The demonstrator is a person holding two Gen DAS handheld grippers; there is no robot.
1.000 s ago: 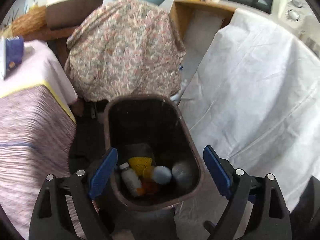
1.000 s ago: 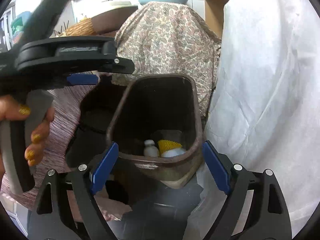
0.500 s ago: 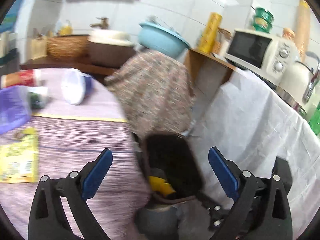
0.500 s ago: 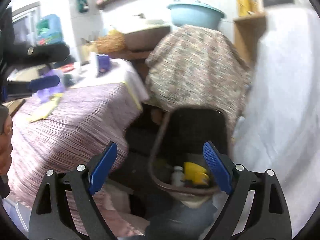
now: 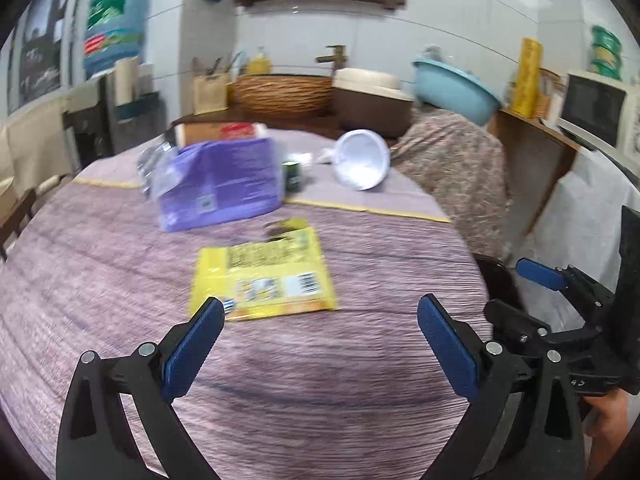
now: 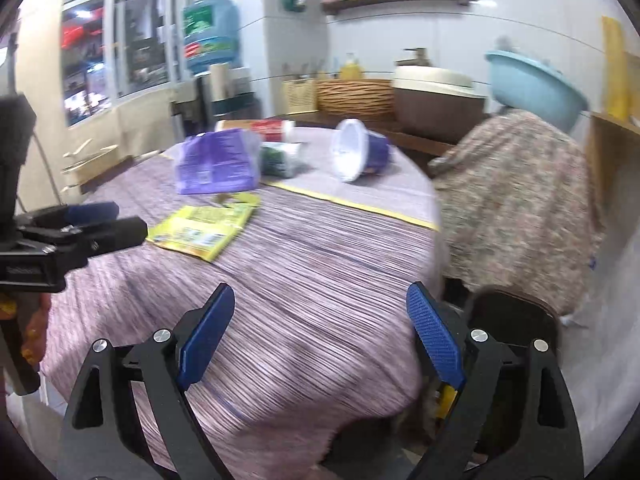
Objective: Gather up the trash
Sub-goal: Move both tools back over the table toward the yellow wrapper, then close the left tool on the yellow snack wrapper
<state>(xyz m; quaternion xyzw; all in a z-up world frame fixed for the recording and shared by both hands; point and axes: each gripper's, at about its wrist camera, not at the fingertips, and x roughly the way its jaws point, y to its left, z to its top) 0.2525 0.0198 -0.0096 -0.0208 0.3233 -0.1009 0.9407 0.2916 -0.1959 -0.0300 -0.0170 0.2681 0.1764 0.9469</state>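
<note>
A yellow flat packet lies on the round table with the purple striped cloth, just beyond my open, empty left gripper. Behind it lie a purple bag, a tipped white cup, a small dark can and a red-labelled box. The right wrist view shows the same packet, bag and cup. My right gripper is open and empty over the table's near edge. The brown trash bin stands on the floor at the right.
A cloth-covered piece of furniture stands right of the table with a blue basin on it. A counter behind holds a wicker basket and a brown pot. White sheeting covers the right side. A water bottle stands at the back left.
Both grippers have lifted away from the trash bin and swung left, so both views now face the tabletop. Both stay open and empty.
</note>
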